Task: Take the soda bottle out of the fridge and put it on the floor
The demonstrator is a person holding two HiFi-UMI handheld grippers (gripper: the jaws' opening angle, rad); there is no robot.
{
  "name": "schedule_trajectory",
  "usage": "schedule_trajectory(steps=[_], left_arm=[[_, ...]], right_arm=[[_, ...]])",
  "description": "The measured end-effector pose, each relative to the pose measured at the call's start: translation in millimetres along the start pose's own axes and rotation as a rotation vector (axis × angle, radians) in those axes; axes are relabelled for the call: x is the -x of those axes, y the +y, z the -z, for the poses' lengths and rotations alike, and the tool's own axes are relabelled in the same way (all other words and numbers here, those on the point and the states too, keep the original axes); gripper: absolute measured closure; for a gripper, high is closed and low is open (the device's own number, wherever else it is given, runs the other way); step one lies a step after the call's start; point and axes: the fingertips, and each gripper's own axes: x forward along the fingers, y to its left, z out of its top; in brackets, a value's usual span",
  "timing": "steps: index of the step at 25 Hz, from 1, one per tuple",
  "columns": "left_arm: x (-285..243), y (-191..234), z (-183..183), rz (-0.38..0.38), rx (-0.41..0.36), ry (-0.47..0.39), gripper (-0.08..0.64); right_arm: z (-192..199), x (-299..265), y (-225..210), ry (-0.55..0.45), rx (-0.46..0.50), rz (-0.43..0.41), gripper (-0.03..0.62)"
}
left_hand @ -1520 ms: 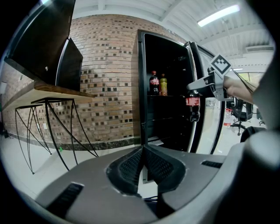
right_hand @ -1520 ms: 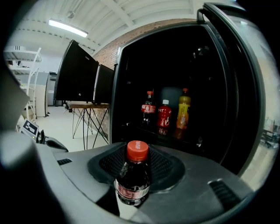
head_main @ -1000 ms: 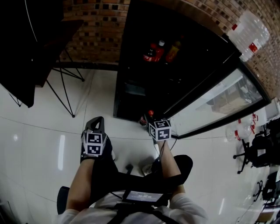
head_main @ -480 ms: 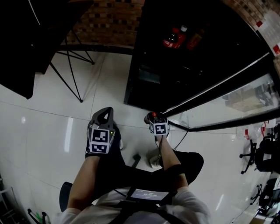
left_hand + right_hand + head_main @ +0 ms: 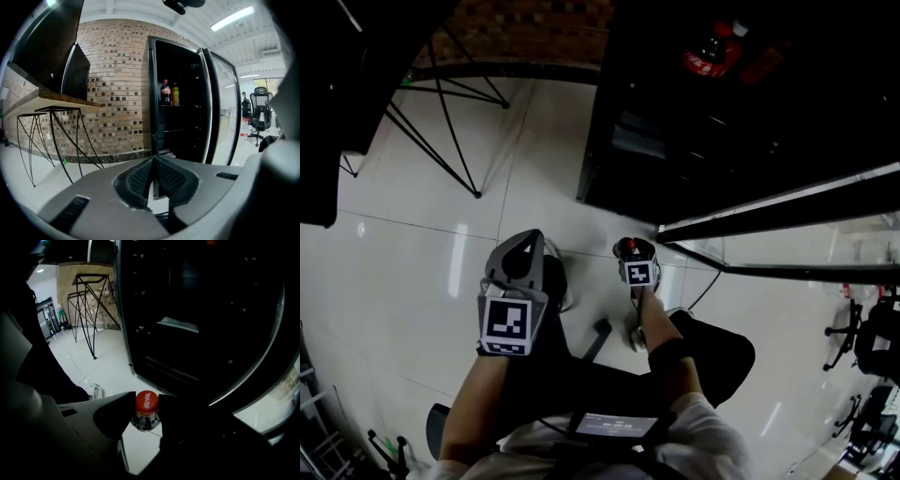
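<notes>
Head view and both gripper views: soda bottle lowered in front of the open fridge [image 5: 675,141]. Compared with the frame one second earlier, the right gripper [image 5: 634,255] was shown smaller and lower in the head view, so it was judged to have been carried down toward the floor [image 5: 412,272]. The fridge and its glass door [image 5: 806,234] were shifted up and to the right of the picture, which suggested that the head had been tilted. The right gripper's jaws were seen clamped on the soda bottle [image 5: 146,401] at its red cap and neck, at an unchanged part-open width. The bottle was thus already out of the fridge, held upright over the pale tiles near the door's lower corner. Whether its base touched the floor could not be told, so set-down and release were judged to remain. The left gripper [image 5: 152,161] was kept beside the right one, its jaws closed together on nothing, much as before. Two other bottles [image 5: 169,93] were left on a fridge shelf.
</notes>
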Motion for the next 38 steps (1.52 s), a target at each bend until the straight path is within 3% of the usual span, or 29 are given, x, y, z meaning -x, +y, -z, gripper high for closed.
schedule_trajectory(steps=[12, 25, 29, 33, 38], left_arm=[[-4.0, -2.5, 0.8, 0.003, 0.035, -0.01, 0.56], [-7.8, -2.0, 6.7, 0.001, -0.005, 0.012, 0.56], [-6.9, -2.8, 7.9, -0.004, 0.006, 0.017, 0.56], [0.0, -2.3, 9.5, -0.005, -0.002, 0.019, 0.56], [-7.6, -0.5, 2.7, 0.001, -0.024, -0.017, 0.56]], right_arm=[[43.1, -78.1, 19.8, 0.054, 0.043, -0.048, 0.42], [58.4, -94.7, 21.8, 0.071, 0.055, -0.063, 0.402], [62.6, -82.2, 19.0, 0.092, 0.045, -0.063, 0.318], [53.7, -44.4, 22.4, 0.042, -0.01, -0.051, 0.318], [12.9, 9.6, -6.2, -0.072, -0.062, 0.007, 0.318]])
